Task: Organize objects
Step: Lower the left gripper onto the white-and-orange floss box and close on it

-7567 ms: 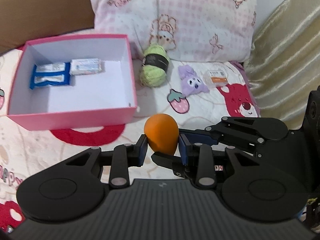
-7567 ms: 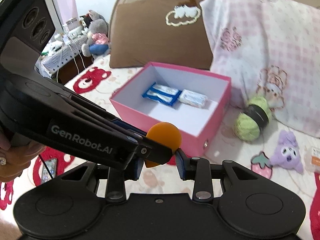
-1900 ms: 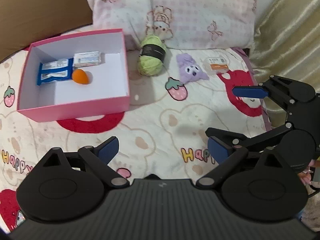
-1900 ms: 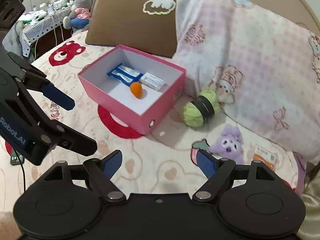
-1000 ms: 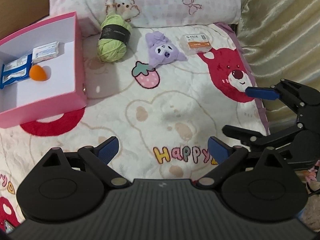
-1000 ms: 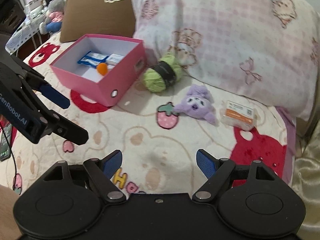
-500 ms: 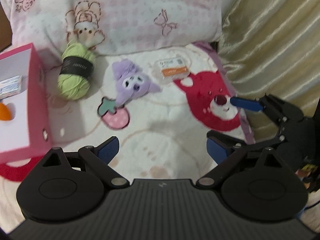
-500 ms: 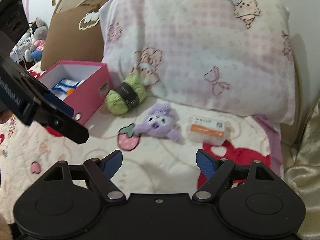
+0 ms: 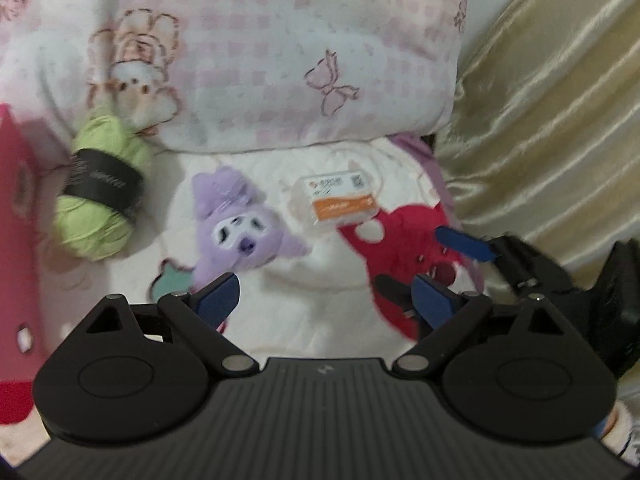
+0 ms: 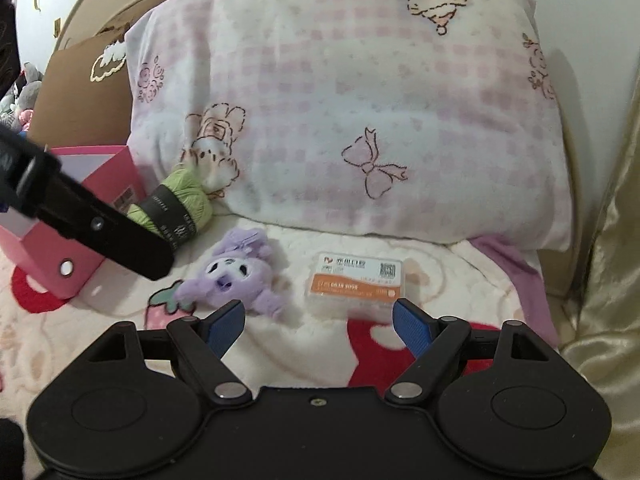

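Since the earlier frames, both tools have swung away from the pink box [image 10: 80, 216] toward the 3 items left on the bed: the green yarn ball [image 9: 102, 196], the purple plush toy [image 10: 236, 274] and the clear orange-labelled case [image 10: 358, 284]. The orange egg-shaped item was last seen inside the box; it is out of view now.

The right tool [image 10: 318, 324] stands wide open and empty, with the case just ahead between its fingertip lines. The left tool [image 9: 326, 294] is empty, and its jaws are closing slightly with nothing between them.

Step in hand: approach for the next pick. The next move likely calls for lowering the right tool over the case and closing on its 2 long sides.
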`<state>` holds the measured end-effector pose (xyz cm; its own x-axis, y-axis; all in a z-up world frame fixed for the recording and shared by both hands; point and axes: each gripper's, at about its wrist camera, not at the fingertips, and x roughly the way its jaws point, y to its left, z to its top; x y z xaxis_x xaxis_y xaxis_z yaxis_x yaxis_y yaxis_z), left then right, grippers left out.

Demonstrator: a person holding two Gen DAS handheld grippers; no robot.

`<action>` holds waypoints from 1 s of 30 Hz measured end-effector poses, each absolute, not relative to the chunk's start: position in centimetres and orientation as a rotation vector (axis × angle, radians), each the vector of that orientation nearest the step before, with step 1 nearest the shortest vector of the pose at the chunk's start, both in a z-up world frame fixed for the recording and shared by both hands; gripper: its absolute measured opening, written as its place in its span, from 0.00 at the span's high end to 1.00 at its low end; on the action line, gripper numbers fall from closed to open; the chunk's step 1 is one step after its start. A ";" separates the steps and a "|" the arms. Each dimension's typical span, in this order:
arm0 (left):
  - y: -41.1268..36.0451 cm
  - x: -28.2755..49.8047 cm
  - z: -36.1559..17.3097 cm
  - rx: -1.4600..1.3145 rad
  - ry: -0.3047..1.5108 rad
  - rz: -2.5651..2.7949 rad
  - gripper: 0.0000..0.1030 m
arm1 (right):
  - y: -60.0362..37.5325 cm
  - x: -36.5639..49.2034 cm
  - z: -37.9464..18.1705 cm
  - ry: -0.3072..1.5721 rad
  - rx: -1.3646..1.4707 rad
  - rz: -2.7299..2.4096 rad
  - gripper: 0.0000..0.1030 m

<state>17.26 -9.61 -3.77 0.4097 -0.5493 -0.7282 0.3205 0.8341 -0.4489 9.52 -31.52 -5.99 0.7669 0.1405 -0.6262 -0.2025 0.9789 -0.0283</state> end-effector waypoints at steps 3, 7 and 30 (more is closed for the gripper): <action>-11.0 18.7 -4.9 -0.256 0.958 -0.551 0.16 | -32.1 11.4 -7.6 0.683 -0.053 0.178 0.18; -12.6 21.0 -6.6 -0.243 0.936 -0.540 0.19 | -32.6 12.9 -9.6 0.686 -0.018 0.151 0.18; -17.0 25.1 -12.7 -0.255 0.915 -0.488 0.49 | -34.2 15.7 -14.3 0.638 0.001 0.118 0.17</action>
<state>25.06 -17.01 -12.67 0.5115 -0.5066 -0.6941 0.2949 0.8622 -0.4120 15.70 -34.18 -14.32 0.7970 0.1099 -0.5939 -0.1092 0.9933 0.0372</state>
